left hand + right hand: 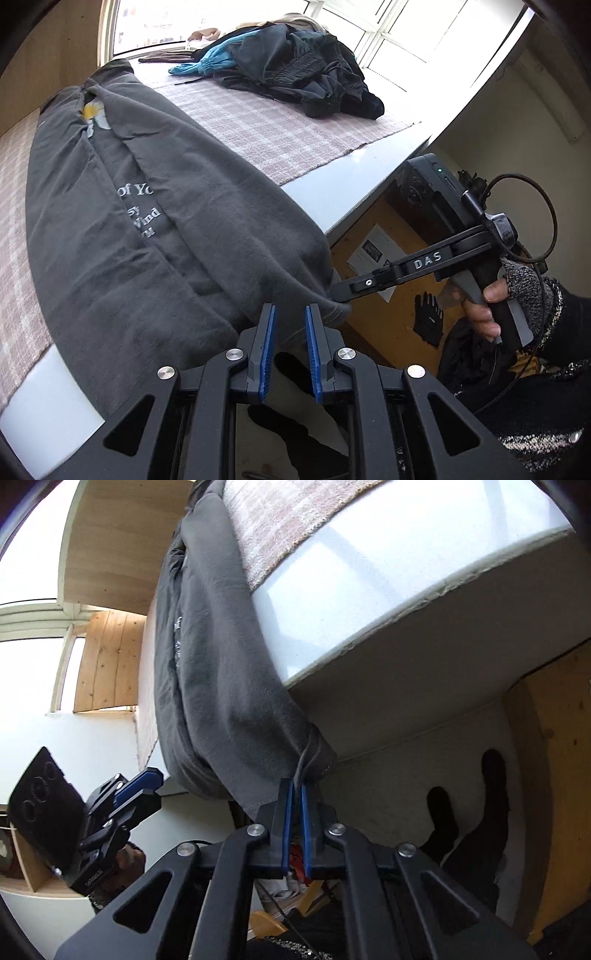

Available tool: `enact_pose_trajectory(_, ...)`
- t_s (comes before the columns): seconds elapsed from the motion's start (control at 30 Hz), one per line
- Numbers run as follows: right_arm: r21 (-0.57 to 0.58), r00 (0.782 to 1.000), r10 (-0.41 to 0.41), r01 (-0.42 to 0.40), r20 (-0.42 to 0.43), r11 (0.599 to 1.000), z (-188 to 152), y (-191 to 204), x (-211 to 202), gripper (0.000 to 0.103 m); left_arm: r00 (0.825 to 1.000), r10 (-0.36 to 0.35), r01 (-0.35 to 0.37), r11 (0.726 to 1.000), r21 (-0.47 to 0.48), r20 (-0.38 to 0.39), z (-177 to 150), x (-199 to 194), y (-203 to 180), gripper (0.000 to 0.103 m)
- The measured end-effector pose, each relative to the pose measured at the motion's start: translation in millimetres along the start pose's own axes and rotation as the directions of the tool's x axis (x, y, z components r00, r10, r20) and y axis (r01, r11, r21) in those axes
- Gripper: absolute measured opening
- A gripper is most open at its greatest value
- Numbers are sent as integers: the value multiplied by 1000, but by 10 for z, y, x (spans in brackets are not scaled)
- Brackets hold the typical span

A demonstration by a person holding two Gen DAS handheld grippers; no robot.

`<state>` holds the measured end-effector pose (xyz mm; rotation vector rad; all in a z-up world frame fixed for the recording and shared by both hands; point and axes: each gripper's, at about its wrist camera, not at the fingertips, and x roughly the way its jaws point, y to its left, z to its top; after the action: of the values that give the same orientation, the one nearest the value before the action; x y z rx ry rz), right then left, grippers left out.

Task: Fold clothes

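Grey fleecy fabric is what we're dealing with: a dark grey sweatshirt point(122, 206) with white lettering and a little daisy print, laid lengthwise across the pale bench point(354, 192) on top of a pink plaid mat point(280, 133). Its near end hangs off the bench edge toward the person.

Right tool point(294, 797) is clenched on the hem corner of the sweatshirt point(218, 686); from its own camera you can see the blue pads pinching a bunched bit of fabric just below the bench point(369, 572) lip. In the left camera the same tool point(341, 295) comes in from the side, held by a hand point(491, 299) in a fingerless knit glove.

Left tool point(289, 332) is released, jaws apart with nothing between the pads, sitting right up against the hanging hem next to the right tool's grip. The right camera also catches the left tool point(138, 786) off to the side.

My read is that the garment already has its sides folded in, since overlapping flaps run along its length, and the hem is being grabbed at two points so it can be lifted evenly and folded up toward the collar. One corner is secured; the left still needs to bite the other one, or the fold will go skewed.

More clothes sit in a dark pile point(295, 70) by the window, well apart from this one.
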<state>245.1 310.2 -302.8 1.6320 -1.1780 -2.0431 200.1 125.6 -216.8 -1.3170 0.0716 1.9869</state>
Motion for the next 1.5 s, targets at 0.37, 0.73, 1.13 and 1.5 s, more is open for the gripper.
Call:
enact_pose_trajectory(0.37, -242, 974, -201, 222, 105, 945, 212, 137, -253, 41, 993, 105, -116, 964, -240, -59, -836, -56, 781, 22)
enact_pose_trajectory(0.73, -244, 998, -68, 64, -8, 968, 79, 143, 92, 10, 997, 58, -68, 974, -218, -48, -747, 252, 903, 10)
enact_pose_trajectory(1.13, -85, 997, -55, 50, -60, 995, -185, -85, 13, 13, 999, -37, 34, 981, -193, -8, -862, -337, 832, 9)
enact_pose_trajectory(1.5, 91, 986, 78, -93, 150, 992, -205, -656, -59, 20, 995, -50, 52, 999, 12, -86, -321, -94, 207, 6)
